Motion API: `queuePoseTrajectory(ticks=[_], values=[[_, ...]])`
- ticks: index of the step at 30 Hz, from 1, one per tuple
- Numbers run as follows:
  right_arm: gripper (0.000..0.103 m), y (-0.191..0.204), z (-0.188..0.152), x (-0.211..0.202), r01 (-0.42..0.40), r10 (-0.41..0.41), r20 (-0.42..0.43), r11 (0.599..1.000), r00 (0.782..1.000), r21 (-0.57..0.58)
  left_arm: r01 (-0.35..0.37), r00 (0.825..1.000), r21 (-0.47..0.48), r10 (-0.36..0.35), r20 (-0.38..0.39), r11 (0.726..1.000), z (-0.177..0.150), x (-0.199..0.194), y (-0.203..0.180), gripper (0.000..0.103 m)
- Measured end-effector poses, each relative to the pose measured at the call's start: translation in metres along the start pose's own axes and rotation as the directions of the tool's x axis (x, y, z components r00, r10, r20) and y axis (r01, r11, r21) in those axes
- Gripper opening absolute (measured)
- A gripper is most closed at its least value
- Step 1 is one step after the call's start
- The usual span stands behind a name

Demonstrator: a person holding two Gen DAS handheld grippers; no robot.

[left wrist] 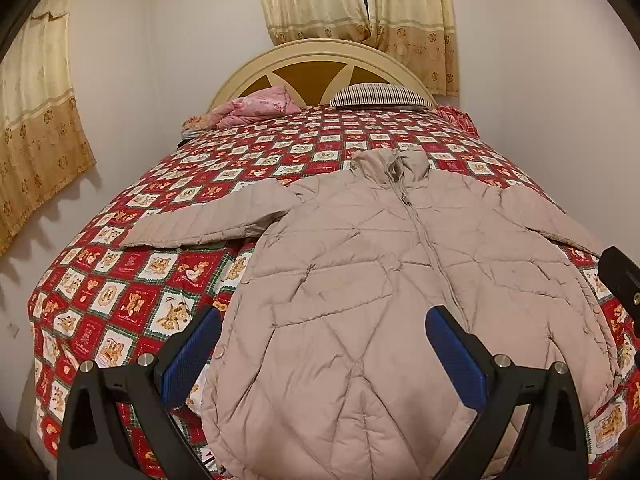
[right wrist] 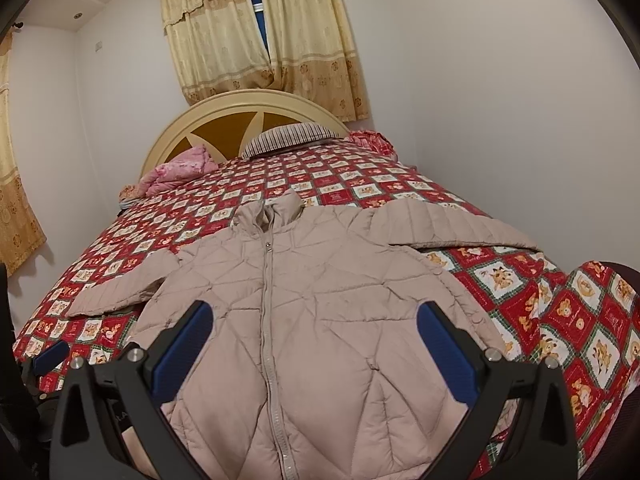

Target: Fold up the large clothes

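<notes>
A beige quilted puffer jacket lies flat and zipped on the bed, collar toward the headboard, both sleeves spread out sideways. It also shows in the right wrist view. My left gripper is open and empty, held above the jacket's lower left part. My right gripper is open and empty, held above the jacket's lower middle. The left gripper's blue pad shows at the left edge of the right wrist view. The right gripper's black body shows at the right edge of the left wrist view.
The bed has a red checked quilt with bear pictures. A pink blanket and a striped pillow lie by the cream headboard. Curtains hang behind. White walls stand close on both sides.
</notes>
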State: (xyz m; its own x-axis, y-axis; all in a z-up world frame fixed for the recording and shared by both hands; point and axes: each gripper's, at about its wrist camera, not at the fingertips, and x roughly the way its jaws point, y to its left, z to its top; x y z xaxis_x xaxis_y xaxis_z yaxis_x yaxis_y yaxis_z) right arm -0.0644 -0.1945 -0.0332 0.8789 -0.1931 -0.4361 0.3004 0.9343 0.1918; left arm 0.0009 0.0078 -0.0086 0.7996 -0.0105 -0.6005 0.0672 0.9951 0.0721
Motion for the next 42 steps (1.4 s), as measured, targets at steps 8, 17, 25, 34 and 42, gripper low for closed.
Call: queuePoseTrajectory(ticks=[8, 17, 25, 34, 42], values=[[0.103, 0.002, -0.001, 0.000, 0.001, -0.001, -0.002, 1.000, 1.000, 0.000, 0.003, 1.000, -0.001, -0.003, -0.004, 1.000, -0.001, 0.000, 0.001, 0.102], [0.103, 0.001, -0.001, 0.000, 0.000, 0.000, -0.004, 1.000, 1.000, 0.000, 0.002, 1.000, -0.003, -0.002, -0.002, 1.000, -0.002, 0.001, 0.001, 0.102], [0.103, 0.001, 0.001, 0.000, 0.000, 0.000, -0.005, 1.000, 1.000, 0.003, 0.004, 1.000, -0.003, -0.004, -0.005, 1.000, -0.002, 0.001, 0.002, 0.102], [0.103, 0.002, -0.002, 0.001, 0.001, -0.001, -0.009, 1.000, 1.000, 0.001, 0.006, 1.000, 0.000, -0.006, -0.008, 1.000, -0.004, 0.002, 0.001, 0.102], [0.103, -0.002, -0.008, 0.011, 0.047, -0.047, -0.016, 0.999, 0.999, -0.011, 0.031, 0.999, -0.004, -0.031, -0.028, 1.000, -0.004, 0.021, -0.002, 0.102]])
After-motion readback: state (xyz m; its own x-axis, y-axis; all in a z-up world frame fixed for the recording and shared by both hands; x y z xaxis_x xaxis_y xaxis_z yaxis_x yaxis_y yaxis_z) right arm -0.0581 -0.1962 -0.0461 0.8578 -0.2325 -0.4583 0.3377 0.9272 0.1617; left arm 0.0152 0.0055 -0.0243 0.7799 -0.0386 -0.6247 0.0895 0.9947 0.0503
